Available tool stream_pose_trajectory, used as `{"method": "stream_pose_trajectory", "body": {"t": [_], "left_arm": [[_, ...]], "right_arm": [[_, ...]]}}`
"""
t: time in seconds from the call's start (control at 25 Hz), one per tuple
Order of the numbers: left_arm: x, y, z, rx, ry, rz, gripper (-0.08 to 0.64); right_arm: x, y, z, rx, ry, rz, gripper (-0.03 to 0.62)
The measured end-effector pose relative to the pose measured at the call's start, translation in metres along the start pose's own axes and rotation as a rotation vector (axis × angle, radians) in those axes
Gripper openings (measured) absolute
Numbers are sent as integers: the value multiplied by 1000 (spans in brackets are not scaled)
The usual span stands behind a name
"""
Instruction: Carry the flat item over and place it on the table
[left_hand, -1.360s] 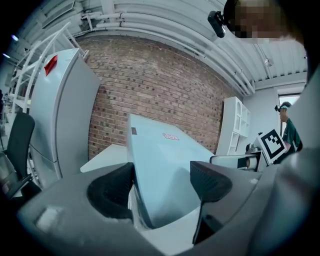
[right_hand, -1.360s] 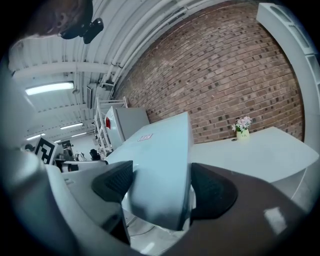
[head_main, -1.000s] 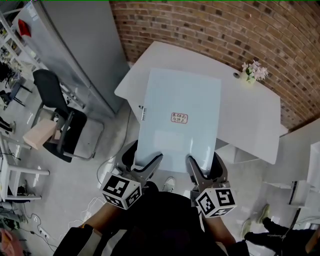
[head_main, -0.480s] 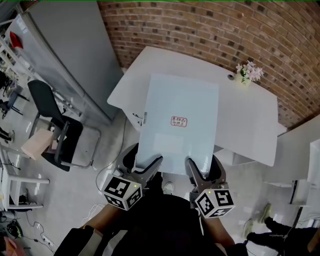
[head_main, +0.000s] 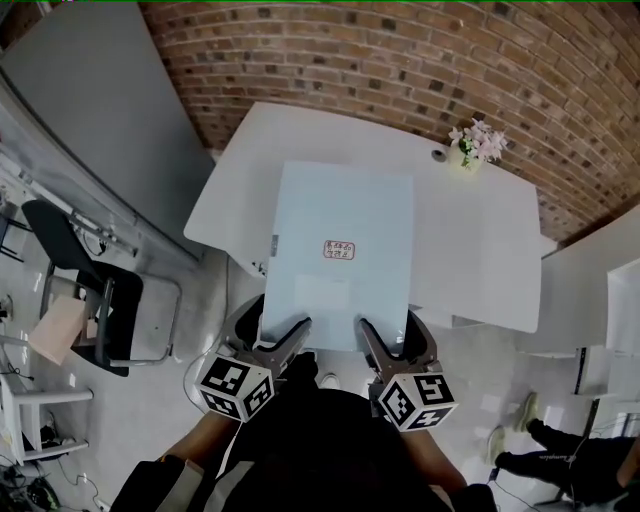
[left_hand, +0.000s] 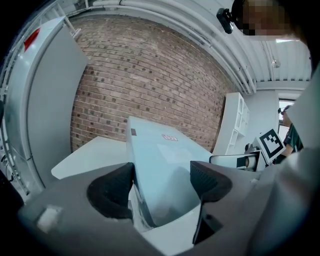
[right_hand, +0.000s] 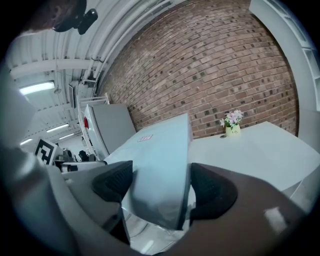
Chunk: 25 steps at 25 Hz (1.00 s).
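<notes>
Head view: a brick wall fills the top of the frame, with a white bench below it. A pale blue flat panel is held over the centre of the bench, its near edge reaching past the bench's lower edge. The left gripper grips that edge at lower left and the right gripper at lower right. Pink flowers stand at the bench's upper right. A small label sits mid-panel.

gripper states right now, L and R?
Left gripper: shut on the near edge of the pale blue flat rectangular panel.
Right gripper: shut on the same panel's near edge.
</notes>
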<state>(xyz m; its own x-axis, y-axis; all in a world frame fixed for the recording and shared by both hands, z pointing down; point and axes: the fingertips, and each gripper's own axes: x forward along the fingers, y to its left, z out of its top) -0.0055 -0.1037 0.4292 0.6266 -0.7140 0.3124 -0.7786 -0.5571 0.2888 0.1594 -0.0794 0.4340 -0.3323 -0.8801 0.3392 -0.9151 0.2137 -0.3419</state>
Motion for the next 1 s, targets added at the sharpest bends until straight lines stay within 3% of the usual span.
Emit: {"method": "stream_pose_trajectory", "body": {"t": [0.32,1.0], "left_arm": [[50,40,9,-28,39,-14,362],[136,121,-7,-91,167,-10,365]], "right_arm": [[60,-18,12,10,48,-23,364],[173,-53,-2,45,195,-43,365]]}}
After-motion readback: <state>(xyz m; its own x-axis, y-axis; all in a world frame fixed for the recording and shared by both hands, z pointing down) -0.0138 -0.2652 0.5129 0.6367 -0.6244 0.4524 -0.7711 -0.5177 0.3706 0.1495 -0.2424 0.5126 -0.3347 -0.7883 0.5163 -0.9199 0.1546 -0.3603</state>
